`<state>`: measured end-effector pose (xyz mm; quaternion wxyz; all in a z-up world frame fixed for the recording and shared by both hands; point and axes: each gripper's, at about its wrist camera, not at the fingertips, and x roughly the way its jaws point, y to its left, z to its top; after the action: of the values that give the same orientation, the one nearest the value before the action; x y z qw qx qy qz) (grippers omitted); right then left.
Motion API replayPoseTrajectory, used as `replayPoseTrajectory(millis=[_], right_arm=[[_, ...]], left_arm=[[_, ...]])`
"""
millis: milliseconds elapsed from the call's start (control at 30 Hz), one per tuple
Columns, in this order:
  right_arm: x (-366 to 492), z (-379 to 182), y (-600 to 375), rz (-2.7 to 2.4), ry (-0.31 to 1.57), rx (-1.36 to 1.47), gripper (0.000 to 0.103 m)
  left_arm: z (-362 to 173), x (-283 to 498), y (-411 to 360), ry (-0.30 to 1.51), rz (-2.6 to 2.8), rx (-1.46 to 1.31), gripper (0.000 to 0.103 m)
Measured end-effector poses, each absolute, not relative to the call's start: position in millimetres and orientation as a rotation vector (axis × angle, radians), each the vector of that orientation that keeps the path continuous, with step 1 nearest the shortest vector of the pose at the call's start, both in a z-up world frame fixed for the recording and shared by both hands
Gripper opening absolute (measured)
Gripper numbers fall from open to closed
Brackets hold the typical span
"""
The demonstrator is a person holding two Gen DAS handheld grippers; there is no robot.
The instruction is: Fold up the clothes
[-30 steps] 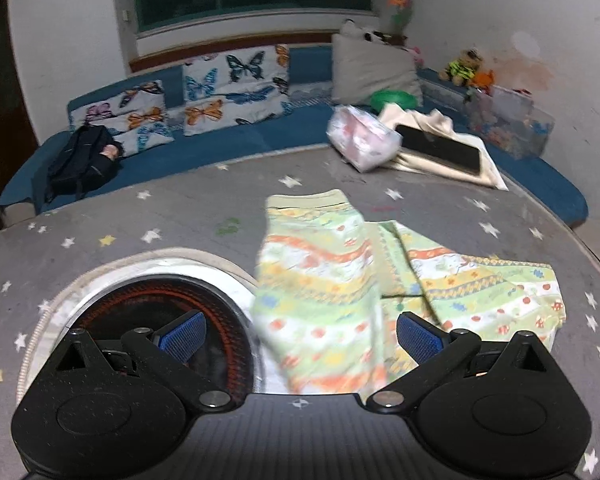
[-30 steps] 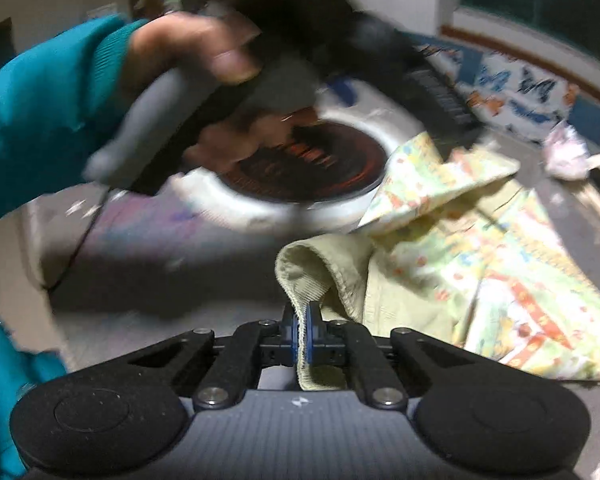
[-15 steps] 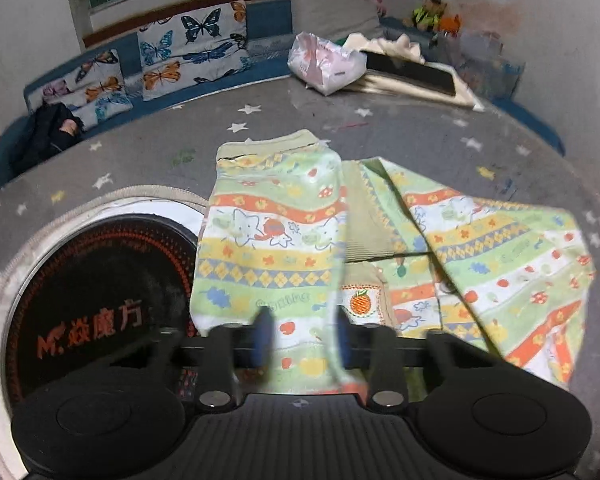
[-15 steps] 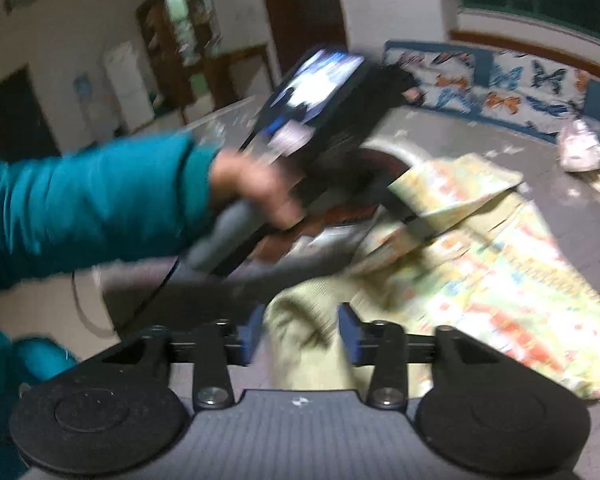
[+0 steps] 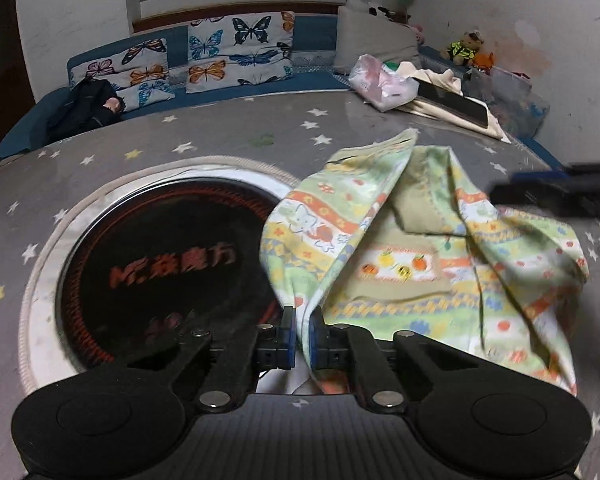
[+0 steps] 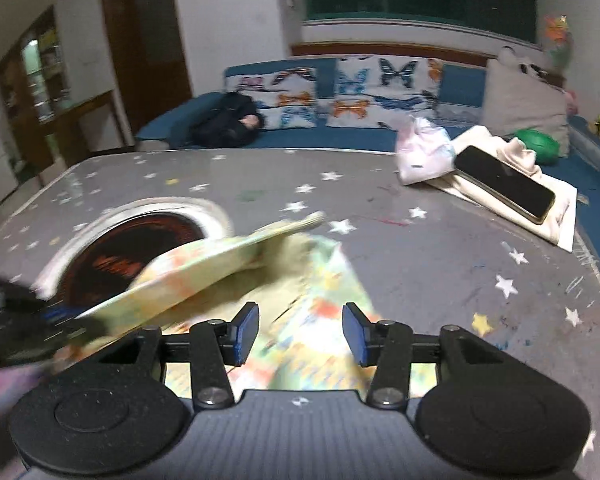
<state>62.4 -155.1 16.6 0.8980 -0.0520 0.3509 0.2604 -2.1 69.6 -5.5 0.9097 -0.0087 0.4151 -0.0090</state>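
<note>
A child's green patterned garment (image 5: 400,256) with orange and yellow bands lies on the grey star-print table (image 5: 228,136). My left gripper (image 5: 302,340) is shut on its near edge and lifts that edge off the table. The other gripper shows blurred at the right edge of the left wrist view (image 5: 572,196). In the right wrist view my right gripper (image 6: 300,332) is open and empty just above the blurred garment (image 6: 220,264). The left gripper (image 6: 16,328) appears there as a dark blur at the left, holding the raised flap.
A round black cooktop with a metal rim (image 5: 156,256) is set into the table left of the garment. At the far right lie a pink plastic bag (image 6: 422,152) and a tablet on a cream cloth (image 6: 504,188). A blue sofa with butterfly cushions (image 5: 236,52) runs behind.
My left gripper closed on the garment's near edge and lifted it. My right gripper let go of the cloth, opened and swung toward the table's right side.
</note>
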Motion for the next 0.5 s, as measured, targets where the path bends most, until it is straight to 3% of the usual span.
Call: replayPoseTrajectory(millis=[233,267,300,367,500], right_arm=[[106,-17,-140,0.467,0.768,-0.11,0.048],[108,-21,-139,0.456,0.772,-0.111,0.039],[107,-22,-139,0.445,0.772,-0.111,0.024],[104,-21,-143,0.43,0.76,-0.111,0.011],[88,-7,-157,0.426,0.714,-0.127,0.005]], left_arm=[[-9,-10,77,0.878,-0.023,-0.014,0.007],[-10,-10,78,0.882,-0.023,-0.015,0.007],[-10,-10,78,0.886,-0.023,-0.016,0.007],[-10,-10,79,0.889,-0.027,-0.011,0.007],[-9,-8,75,0.888,-0.026,0.011,0.014]])
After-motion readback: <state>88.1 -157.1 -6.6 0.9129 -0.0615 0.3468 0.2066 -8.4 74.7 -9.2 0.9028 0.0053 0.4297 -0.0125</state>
